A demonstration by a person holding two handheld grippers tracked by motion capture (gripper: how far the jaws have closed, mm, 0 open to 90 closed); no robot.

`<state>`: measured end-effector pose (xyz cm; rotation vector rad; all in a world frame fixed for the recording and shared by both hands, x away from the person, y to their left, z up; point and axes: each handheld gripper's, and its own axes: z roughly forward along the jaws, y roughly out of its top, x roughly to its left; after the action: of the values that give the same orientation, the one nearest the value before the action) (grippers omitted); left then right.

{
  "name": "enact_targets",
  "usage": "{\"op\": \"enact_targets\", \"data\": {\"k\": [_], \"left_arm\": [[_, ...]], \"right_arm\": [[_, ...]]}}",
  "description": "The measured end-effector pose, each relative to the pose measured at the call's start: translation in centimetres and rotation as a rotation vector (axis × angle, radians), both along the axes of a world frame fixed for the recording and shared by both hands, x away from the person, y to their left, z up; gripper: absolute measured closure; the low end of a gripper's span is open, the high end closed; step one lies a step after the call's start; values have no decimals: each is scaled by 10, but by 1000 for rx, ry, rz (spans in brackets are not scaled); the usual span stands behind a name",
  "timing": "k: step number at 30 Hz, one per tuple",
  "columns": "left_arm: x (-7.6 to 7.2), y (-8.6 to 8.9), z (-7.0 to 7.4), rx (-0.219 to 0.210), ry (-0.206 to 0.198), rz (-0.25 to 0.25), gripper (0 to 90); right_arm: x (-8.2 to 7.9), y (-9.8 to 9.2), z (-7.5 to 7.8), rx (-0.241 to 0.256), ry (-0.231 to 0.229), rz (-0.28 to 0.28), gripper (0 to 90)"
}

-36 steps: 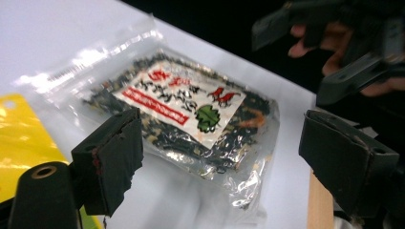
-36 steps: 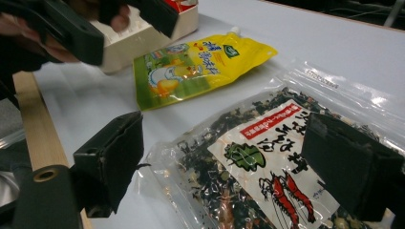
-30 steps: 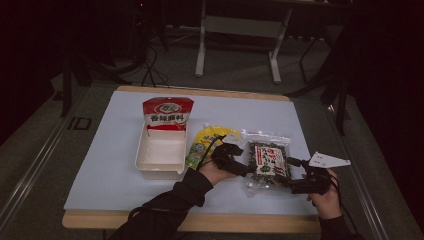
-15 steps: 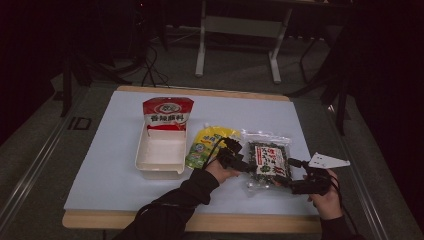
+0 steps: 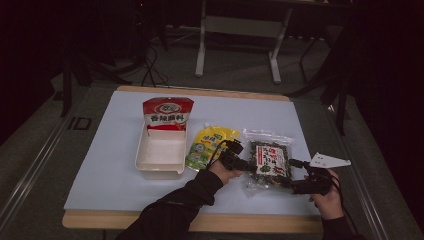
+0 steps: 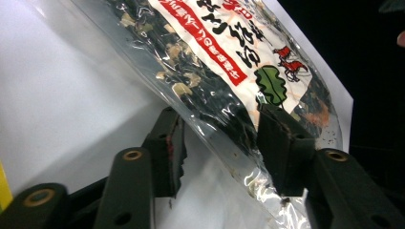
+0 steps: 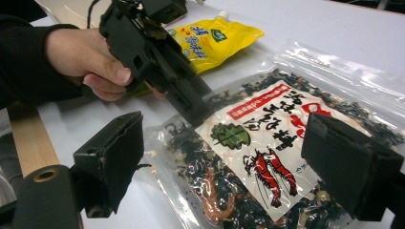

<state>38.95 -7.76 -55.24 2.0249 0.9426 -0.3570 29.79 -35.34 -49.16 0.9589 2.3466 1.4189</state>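
The clear plastic packet of dark dried seaweed with a white label bearing red shrimp pictures (image 5: 269,162) lies flat on the pale blue-white tabletop (image 5: 100,165), on its right half near the front edge. Just beside the packet, on its left, lies a yellow spouted pouch (image 5: 207,145). Left of the pouch stands a white rectangular plastic tray (image 5: 161,159), and a red and white printed bag (image 5: 167,114) rests against the tray's far end.

Left claw (image 6: 222,143): the jaws stand partly open and straddle one edge of the seaweed packet. In the left gripper view, the clear film of the packet runs between the two black pads; one pad sits below the film and the other lies against the printed side. A gap remains between the pads, so the packet is not clamped. In the high view, the left claw (image 5: 239,161) meets the packet at its left edge. The right gripper view shows the person's left hand (image 7: 83,59) wrapped around the body of that gripper.

Right claw (image 7: 222,157): the jaws stand wide open with nothing between them, positioned over the near end of the packet. In the high view, the right claw (image 5: 295,186) sits at the packet's front right corner, held by the person's right hand (image 5: 327,195).
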Motion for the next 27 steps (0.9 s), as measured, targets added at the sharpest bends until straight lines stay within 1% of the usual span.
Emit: {"op": "enact_targets", "data": {"k": [1,2,3,4,5,8,10,11,12,13,14,15,16,17,18,19,20,21,22,23,24,25,26,27], "left_arm": [[-1,0,1,9,-26,-9,601],[-1,0,1,9,-26,-9,635],[-2,-1,1,13,-39,-7,635],[-2,-1,1,4,-34,-10,649],[-2,0,0,-12,-8,-9,682],[-2,0,0,-21,-5,-5,717],[-4,-1,4,-27,-20,-8,737],[-4,-1,4,-27,-20,-8,750],[-6,-1,8,-44,-32,-12,765],[-6,-1,8,-44,-32,-12,777],[-7,-1,10,-46,-47,-18,785],[-9,-1,12,-53,-52,-15,792],[-9,-1,13,-51,-61,-23,792],[-11,-1,15,-52,-73,-24,799],[-11,-1,15,-52,-73,-24,802],[-13,0,16,-55,-85,-31,804],[-13,0,16,-55,-85,-31,808],[-14,1,17,-66,-90,-28,808],[-16,2,17,-73,-112,-33,813],[-16,2,17,-73,-112,-33,816],[-17,3,18,-79,-113,-34,819],[-19,3,19,-82,-127,-40,819],[-21,3,20,-86,-139,-37,821],[-21,3,20,-86,-139,-37,822]], "right_arm": [[0,-1,0,1,-1,-3,140],[0,-1,0,1,-1,-3,140],[0,-1,1,3,0,-4,140],[0,-2,2,10,0,-8,140],[0,-3,2,10,-4,-13,140],[1,-5,3,10,-6,-21,140],[1,-6,3,13,-6,-24,140],[1,-7,3,13,-8,-27,140],[0,-8,4,12,-9,-32,140],[0,-9,5,11,-14,-36,140],[0,-11,6,8,-17,-44,139],[-1,-13,8,6,-23,-57,139],[-1,-13,8,6,-23,-57,139],[-1,-18,11,17,-29,-74,135],[-1,-18,11,17,-29,-74,135],[-3,-24,16,22,-46,-119,120],[-3,-24,16,22,-46,-119,120],[-3,-26,17,21,-48,-128,93],[-5,-31,20,36,-47,-182,92],[-4,-33,20,40,-33,-186,92],[-4,-35,20,24,-22,-229,92],[-3,-37,19,18,-10,-241,92],[-2,-38,18,18,3,-241,92],[-2,-38,18,18,3,-241,92]]}}
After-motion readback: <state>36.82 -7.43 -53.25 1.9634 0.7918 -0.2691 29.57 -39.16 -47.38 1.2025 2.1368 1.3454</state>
